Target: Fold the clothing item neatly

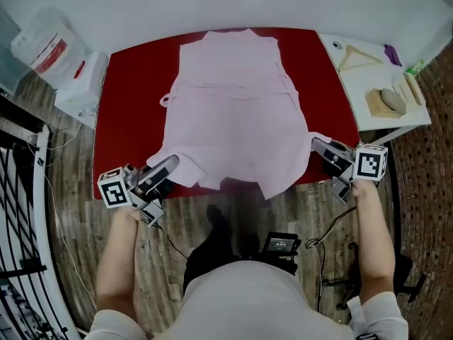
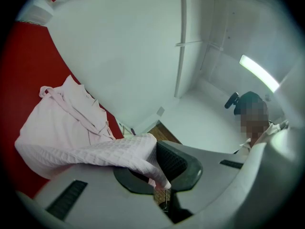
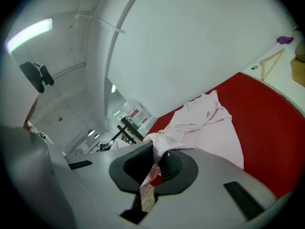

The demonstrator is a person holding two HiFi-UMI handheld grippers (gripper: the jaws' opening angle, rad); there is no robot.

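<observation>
A pale pink waffle-weave robe (image 1: 233,112) lies spread on the red table (image 1: 127,98), collar at the far edge, its belt tied across the middle. My left gripper (image 1: 172,164) is shut on the robe's near left hem corner (image 2: 138,154), held up off the table. My right gripper (image 1: 316,145) is shut on the near right hem corner (image 3: 159,144), also lifted. Between the two grippers the hem (image 1: 244,183) hangs over the table's front edge. In both gripper views the robe (image 2: 62,128) (image 3: 205,123) stretches away from the jaws over the red surface.
A white side table (image 1: 375,83) at the right holds a wooden hanger (image 1: 357,59), a purple item and some tan blocks. White containers (image 1: 67,59) stand left of the table. A black metal rack (image 1: 21,211) runs along the far left. Wooden floor lies below.
</observation>
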